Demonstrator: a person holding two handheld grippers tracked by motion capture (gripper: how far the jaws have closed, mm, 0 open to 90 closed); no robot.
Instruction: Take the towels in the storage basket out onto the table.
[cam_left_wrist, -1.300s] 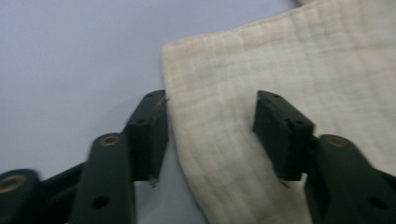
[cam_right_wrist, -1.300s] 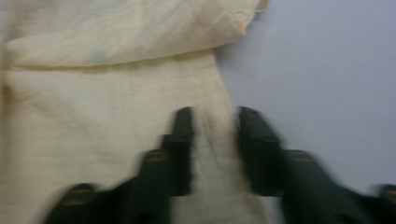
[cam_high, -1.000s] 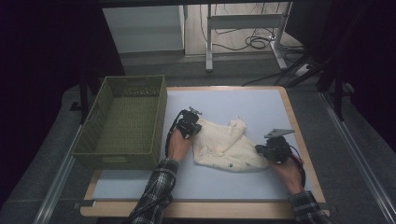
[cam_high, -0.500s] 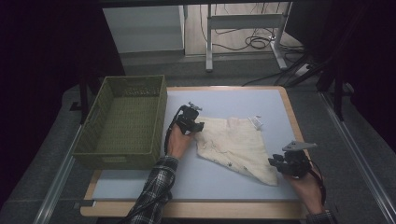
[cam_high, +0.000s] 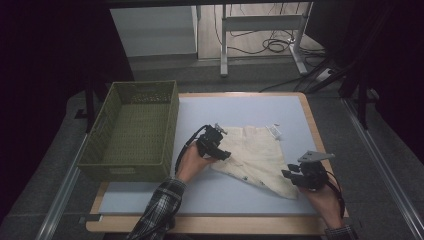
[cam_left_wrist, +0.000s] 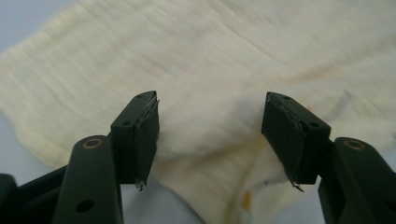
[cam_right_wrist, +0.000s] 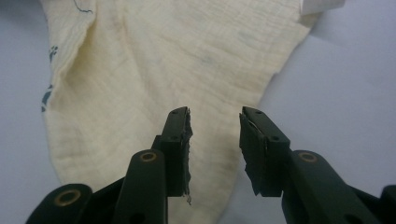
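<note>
1. Since the earlier frame, both grippers have let go of the cream cloth (cam_high: 255, 157), which now lies spread flat instead of bunched; the right gripper (cam_high: 289, 174) has drawn out to the cloth's near right corner.
2. Jaws of the left gripper (cam_high: 225, 154) have just been opening and stand released, apart, with a raised fold of cloth below the gap but nothing pinched.
3. Jaws of the right gripper have also just been opening; they stand apart over the cloth's narrow near corner, pads clear of it.
4. Cloth sits mid-table on the pale blue mat (cam_high: 215, 192), its left edge under the left gripper, its far edge straight, its near right tip pointing at the right gripper.
5. Small dark blue printed marks (cam_right_wrist: 48, 95) run along one hem; they cannot be read.
6. White tag (cam_high: 274, 131) sticks out at the cloth's far right corner; any writing on it is too small to read.
7. Open mat lies far of the cloth, to its right, and along the near edge of the table.
8. Green basket (cam_high: 131, 172) stands at the left, its right wall just beside the left hand (cam_high: 190, 162), leaving little room there.
</note>
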